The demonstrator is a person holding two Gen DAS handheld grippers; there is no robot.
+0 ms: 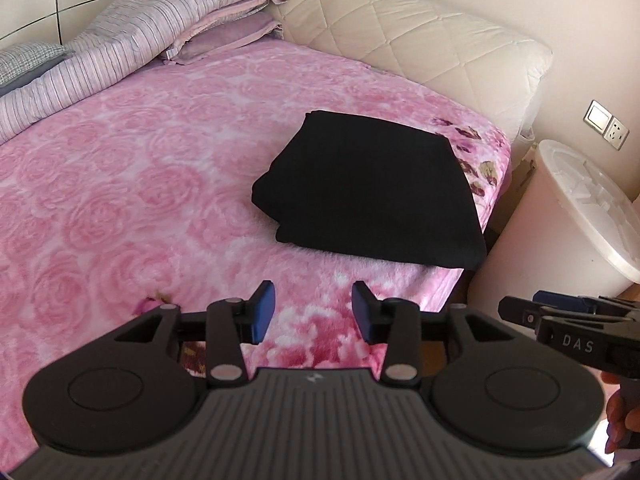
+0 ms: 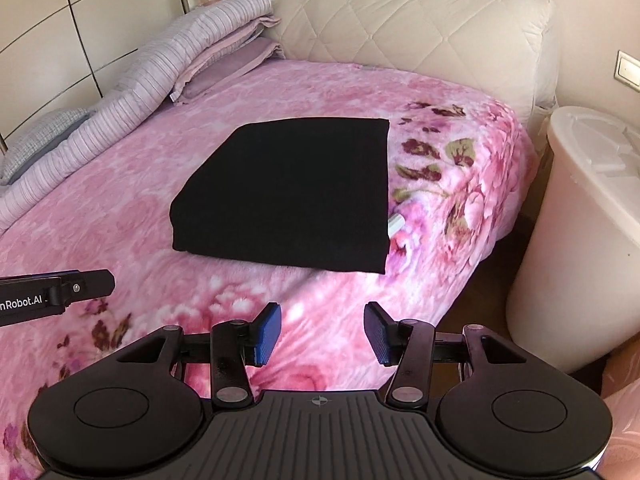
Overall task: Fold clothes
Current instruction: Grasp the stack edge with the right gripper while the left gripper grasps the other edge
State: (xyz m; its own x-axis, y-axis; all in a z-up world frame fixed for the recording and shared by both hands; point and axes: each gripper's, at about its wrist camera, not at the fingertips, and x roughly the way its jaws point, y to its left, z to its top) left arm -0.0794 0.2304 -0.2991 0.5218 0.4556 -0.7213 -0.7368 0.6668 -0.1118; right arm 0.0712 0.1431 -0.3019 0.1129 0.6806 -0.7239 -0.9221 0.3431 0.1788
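Observation:
A black garment (image 1: pixel 372 192) (image 2: pixel 288 196) lies folded into a neat rectangle on the pink floral bedspread (image 1: pixel 140 184) (image 2: pixel 120 200), near the bed's right edge. A small white tag (image 2: pixel 397 225) sticks out at its right side. My left gripper (image 1: pixel 314 312) hovers over the bedspread short of the garment, open, with nothing between its blue pads. My right gripper (image 2: pixel 322 330) also stands open and empty, short of the garment's near edge. Each gripper shows at the edge of the other's view.
A cream quilted headboard (image 1: pixel 420 36) (image 2: pixel 420 36) stands behind the bed. Striped folded bedding and pillows (image 1: pixel 140 40) (image 2: pixel 160 64) lie along the left. A white round container (image 1: pixel 568 220) (image 2: pixel 580 220) stands beside the bed at right. Wall sockets (image 1: pixel 606 125) are on the right wall.

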